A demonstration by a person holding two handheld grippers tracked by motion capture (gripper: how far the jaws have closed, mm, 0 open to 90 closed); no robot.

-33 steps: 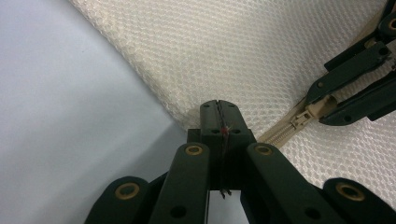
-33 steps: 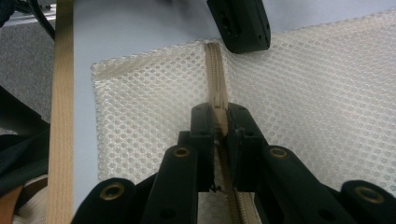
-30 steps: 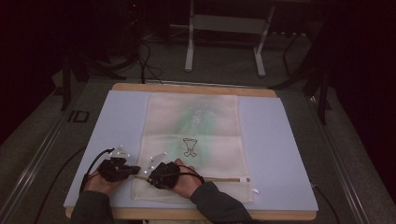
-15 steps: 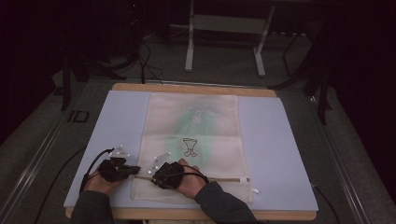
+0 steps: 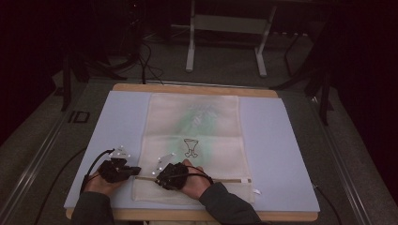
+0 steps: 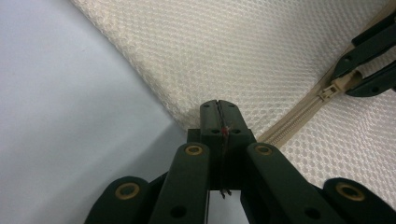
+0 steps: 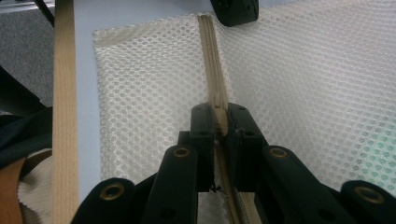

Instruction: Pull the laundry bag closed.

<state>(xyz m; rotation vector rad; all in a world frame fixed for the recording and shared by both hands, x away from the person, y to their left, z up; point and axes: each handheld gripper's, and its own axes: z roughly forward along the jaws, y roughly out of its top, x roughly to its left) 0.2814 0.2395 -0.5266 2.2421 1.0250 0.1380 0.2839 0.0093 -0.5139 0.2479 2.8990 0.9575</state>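
Observation:
A cream mesh bag lies flat on a pale blue mat. Its zipper runs across the near end. My left gripper is shut on the bag's left edge, just where the zipper ends; in the left gripper view the jaws are pressed together on the mesh. My right gripper points left along the zipper and is shut on the beige zipper pull. The left gripper view shows that pull between the right gripper's jaws at the upper right.
The mat rests on a wooden table whose near edge runs beside the bag. A small dark drawing is printed mid-bag, and something green shows through the mesh. Metal stand legs and cables lie on the floor beyond.
My right gripper has crept slightly to the right along the zipper. The left gripper has stayed where it was.

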